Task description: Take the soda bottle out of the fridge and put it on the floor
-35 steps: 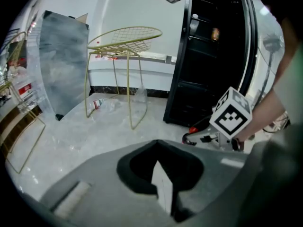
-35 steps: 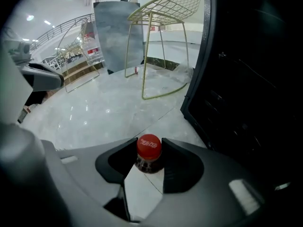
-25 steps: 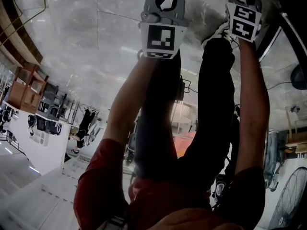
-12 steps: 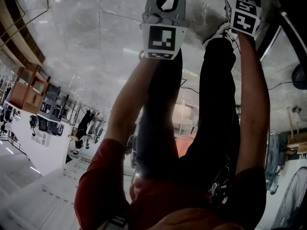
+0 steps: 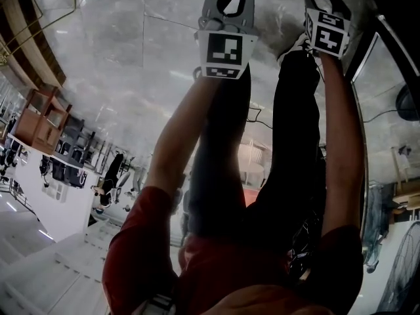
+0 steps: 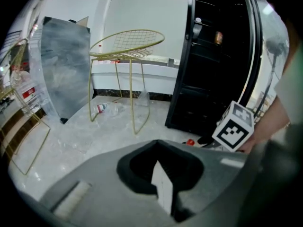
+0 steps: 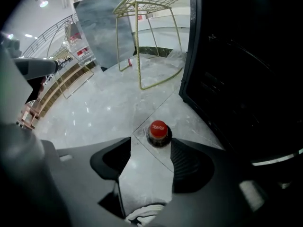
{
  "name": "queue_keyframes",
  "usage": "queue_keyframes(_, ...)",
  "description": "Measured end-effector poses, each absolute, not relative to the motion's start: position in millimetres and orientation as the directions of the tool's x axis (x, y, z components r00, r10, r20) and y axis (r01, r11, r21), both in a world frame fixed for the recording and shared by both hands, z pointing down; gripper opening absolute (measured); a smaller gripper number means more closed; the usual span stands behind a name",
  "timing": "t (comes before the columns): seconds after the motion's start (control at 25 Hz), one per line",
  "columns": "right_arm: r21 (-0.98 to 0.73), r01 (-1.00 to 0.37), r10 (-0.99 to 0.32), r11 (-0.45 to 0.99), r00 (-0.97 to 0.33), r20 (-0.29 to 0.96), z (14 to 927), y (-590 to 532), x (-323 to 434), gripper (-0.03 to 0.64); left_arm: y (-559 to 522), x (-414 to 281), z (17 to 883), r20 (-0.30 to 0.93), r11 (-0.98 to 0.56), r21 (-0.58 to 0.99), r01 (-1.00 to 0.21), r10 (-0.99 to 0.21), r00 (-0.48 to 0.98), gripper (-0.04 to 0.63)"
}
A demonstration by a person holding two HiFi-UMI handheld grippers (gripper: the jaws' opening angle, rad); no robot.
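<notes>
Only getting the soda bottle (image 7: pixel 158 131) from straight above, so just a red cap and dark shoulders, standing on the floor (image 7: pixel 94 103) right beside the black fridge (image 7: pixel 246 70). Just been opening the right claw (image 7: pixel 150 144) wide, with that cap right at its tips, not touching. Got the left claw (image 6: pixel 157 145) pinched to a thin sliver, empty. Can't make out either set of jaws in the head view, cut off at the top edge.
</notes>
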State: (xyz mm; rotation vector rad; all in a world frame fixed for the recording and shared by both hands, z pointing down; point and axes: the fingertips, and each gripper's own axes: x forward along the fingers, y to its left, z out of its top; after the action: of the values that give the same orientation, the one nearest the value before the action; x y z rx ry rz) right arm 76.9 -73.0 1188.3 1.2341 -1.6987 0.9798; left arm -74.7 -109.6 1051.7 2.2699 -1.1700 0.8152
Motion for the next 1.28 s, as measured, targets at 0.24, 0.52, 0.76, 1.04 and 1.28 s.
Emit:
queue_keyframes(0.24,-0.144,-0.959,-0.321,0.242,-0.220,0.921,1128.1,-63.9,76.4,0.247,-107.6,-71.8,1002.4,0.716,-0.508,0.142,-0.850,-0.541,0.442,0.000)
queue_keyframes(0.52,-0.160,-0.947,-0.296,0.280,-0.243,0.924,1044.5,-44.9,69.8,0.247,-103.5,-70.1,912.3,0.691,-0.501,0.142,-0.854,-0.567,0.448,0.000)
queue_keyframes(0.76,-0.169,-0.946,-0.282,0.277,-0.248,0.927,947.2,-24.4,70.7,0.247,-90.5,-68.8,816.0,0.691,-0.508,0.149,-0.848,-0.561,0.457,0.000)
queue_keyframes(1.04,-0.165,-0.962,-0.328,0.217,-0.231,0.916,838.5,-9.8,79.1,0.247,-81.0,-70.8,706.7,0.661,-0.548,0.121,-0.827,-0.577,0.480,0.000)
queue_keyframes(1.28,-0.202,-0.970,-0.403,0.134,-0.240,0.883,768.4,7.5,85.5,0.247,-62.8,-68.6,633.7,0.614,-0.535,0.109,-0.838,-0.626,0.480,0.000)
